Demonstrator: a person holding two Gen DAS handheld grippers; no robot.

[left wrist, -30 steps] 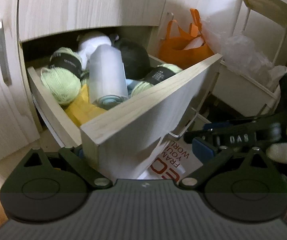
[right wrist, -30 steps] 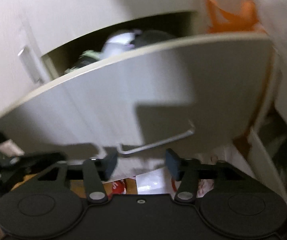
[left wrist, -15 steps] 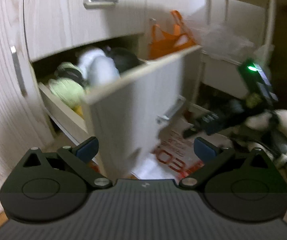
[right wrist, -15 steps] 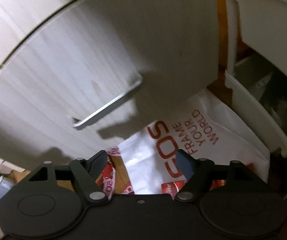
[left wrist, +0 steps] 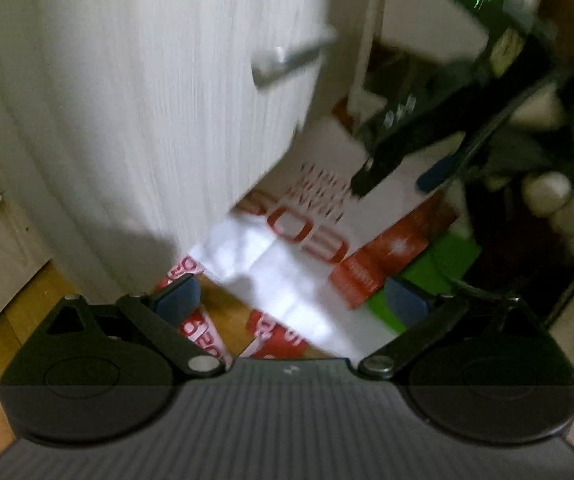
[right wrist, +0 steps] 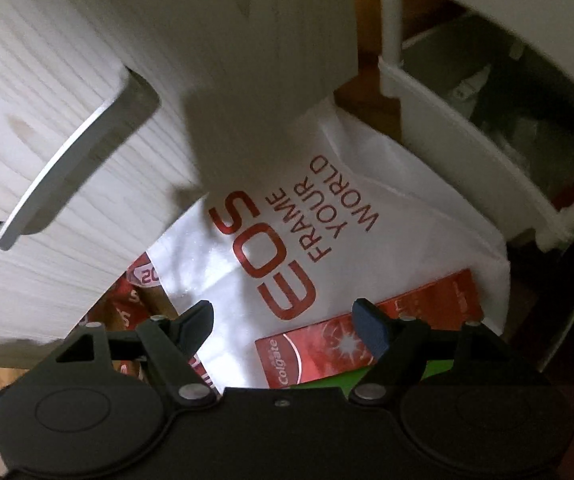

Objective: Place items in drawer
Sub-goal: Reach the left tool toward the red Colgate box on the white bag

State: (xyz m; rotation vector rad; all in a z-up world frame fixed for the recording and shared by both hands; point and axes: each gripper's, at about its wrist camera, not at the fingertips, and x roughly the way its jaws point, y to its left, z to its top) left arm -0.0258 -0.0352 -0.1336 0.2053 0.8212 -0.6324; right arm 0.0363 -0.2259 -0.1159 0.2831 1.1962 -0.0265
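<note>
The pale wood drawer front point(right wrist: 67, 184) with its metal handle point(right wrist: 75, 168) fills the upper left of the right wrist view. In the blurred left wrist view, the drawer front point(left wrist: 147, 100) and handle point(left wrist: 287, 60) show too. The drawer's inside is hidden. A red Colgate box point(right wrist: 367, 340) lies on the floor on a white bag point(right wrist: 327, 220) with red letters. My right gripper point(right wrist: 283, 318) hangs open just above that box, nothing between its fingers. My left gripper point(left wrist: 291, 298) is open and empty over the same bag point(left wrist: 307, 248) and box point(left wrist: 387, 256).
A green flat item point(left wrist: 439, 272) lies beside the red box. Red packets point(right wrist: 139, 288) lie under the drawer on the wooden floor. A white shelf cart point(right wrist: 447, 120) stands at the right. A gloved hand point(left wrist: 559, 200) holds the right gripper point(left wrist: 395, 180).
Both grippers have sunk from the drawer's top edge toward the floor and tilted down. The drawer's contents have left view. The right jaws have widened.
</note>
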